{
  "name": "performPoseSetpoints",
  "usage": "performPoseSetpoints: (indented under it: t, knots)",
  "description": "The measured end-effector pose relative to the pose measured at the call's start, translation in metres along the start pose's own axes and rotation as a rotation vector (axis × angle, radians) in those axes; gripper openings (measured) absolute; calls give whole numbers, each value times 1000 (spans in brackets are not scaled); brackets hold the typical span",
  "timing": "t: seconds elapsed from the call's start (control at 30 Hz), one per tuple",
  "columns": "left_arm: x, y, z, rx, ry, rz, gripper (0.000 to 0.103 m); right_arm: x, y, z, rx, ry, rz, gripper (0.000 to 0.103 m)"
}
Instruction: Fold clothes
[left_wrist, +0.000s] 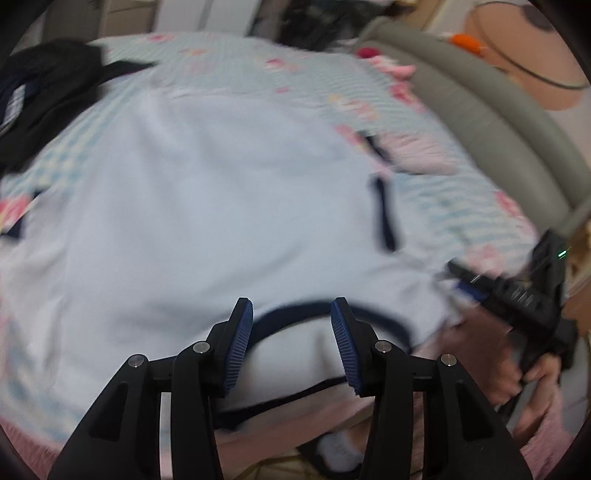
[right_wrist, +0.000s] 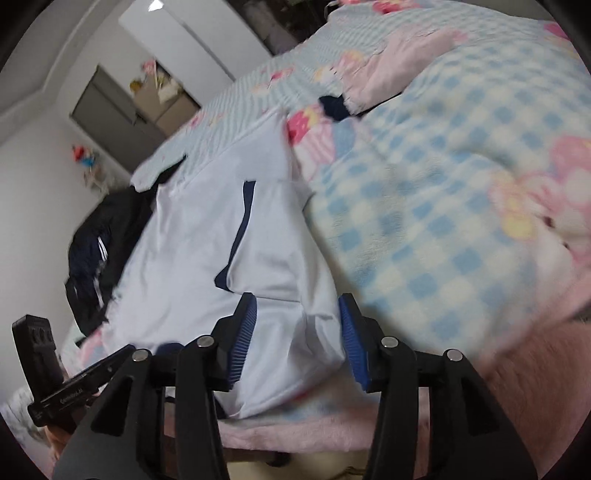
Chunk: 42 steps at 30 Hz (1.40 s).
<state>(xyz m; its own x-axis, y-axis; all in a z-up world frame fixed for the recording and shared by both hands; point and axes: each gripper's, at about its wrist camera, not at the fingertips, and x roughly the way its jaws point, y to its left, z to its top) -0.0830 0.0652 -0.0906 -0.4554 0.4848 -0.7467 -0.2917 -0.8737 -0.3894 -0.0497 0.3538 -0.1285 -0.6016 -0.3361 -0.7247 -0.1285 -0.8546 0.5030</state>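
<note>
A white shirt with navy trim (left_wrist: 192, 206) lies spread flat on the bed, its navy-edged collar at the near edge. My left gripper (left_wrist: 291, 314) is open, its fingers either side of the collar, holding nothing. In the right wrist view the same shirt (right_wrist: 207, 258) shows with its sleeve (right_wrist: 280, 236) folded over the body. My right gripper (right_wrist: 297, 314) is open over the shirt's near corner at the bed edge, empty. The right gripper body also shows in the left wrist view (left_wrist: 524, 295), held by a hand.
A blue-checked floral blanket (right_wrist: 443, 192) covers the bed. A pile of dark clothes (left_wrist: 48, 92) lies at the far left of the bed. A grey padded headboard (left_wrist: 498, 122) runs along the right. A pink sheet (right_wrist: 295, 432) hangs over the near bed edge.
</note>
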Motion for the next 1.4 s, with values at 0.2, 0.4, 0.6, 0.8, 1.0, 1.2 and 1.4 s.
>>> performPoseSetpoints:
  t: [0.2,0.4,0.6,0.8,1.0,1.2,1.4]
  knots:
    - [61,-42,23,49,98,-78,42,11,-3,-18,27,82,16,40]
    - [88,-48,43,-62,93,-147,44,10,-19,-21,68,60,10,36]
    - [110,-64,42,-31,131,-94,8,3,-33,-16,113,41,56,39]
    - [76,-42,57,-53,-4,26,7,12,-11,-7,6,30,27,42]
    - [89,-25,57,-39,90,25,11,26,20,-14,-218,5,-147,20]
    - [52,-55,48,35,-115,118,22,21,20,-15,-234,-21,-168,12]
    - [79,-82,52,148,-17,70,22,19,31,-22,-319,-50,-228,9]
